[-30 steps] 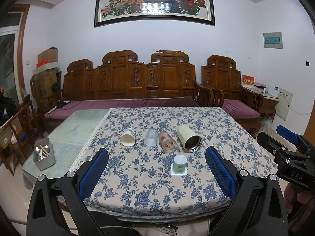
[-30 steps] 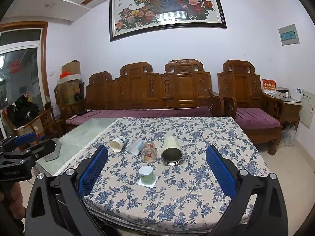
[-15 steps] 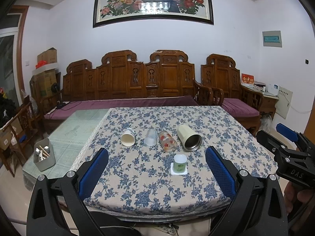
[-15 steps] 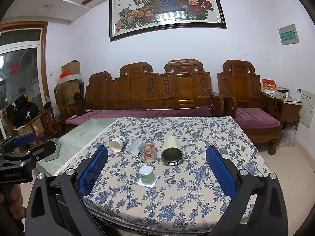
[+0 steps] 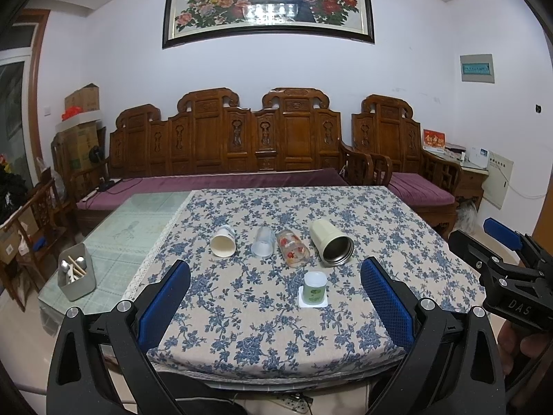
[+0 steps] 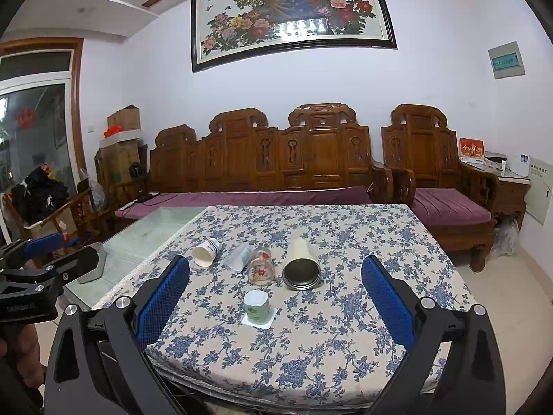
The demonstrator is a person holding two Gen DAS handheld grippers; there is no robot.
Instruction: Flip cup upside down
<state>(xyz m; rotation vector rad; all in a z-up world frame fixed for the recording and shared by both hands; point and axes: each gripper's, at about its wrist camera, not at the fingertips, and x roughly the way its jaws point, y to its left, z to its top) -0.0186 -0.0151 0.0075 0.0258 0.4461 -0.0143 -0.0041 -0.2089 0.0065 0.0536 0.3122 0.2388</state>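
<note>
Several cups lie on their sides in a row on the floral tablecloth (image 5: pixel 262 314): a white paper cup (image 5: pixel 223 240), a clear plastic cup (image 5: pixel 263 241), a glass with red flowers (image 5: pixel 292 247) and a cream metal tumbler (image 5: pixel 331 245). A small green-and-white cup (image 5: pixel 314 289) stands inverted on a white square in front of them. The same cups show in the right wrist view: paper cup (image 6: pixel 206 251), tumbler (image 6: pixel 301 265), green cup (image 6: pixel 257 307). My left gripper (image 5: pixel 274 297) and right gripper (image 6: pixel 275 294) are open and empty, held before the table's near edge.
A grey utensil holder (image 5: pixel 76 273) stands on the glass table part at left. A carved wooden sofa (image 5: pixel 242 145) with purple cushions is behind the table. The right gripper (image 5: pixel 504 269) shows at the left view's right edge.
</note>
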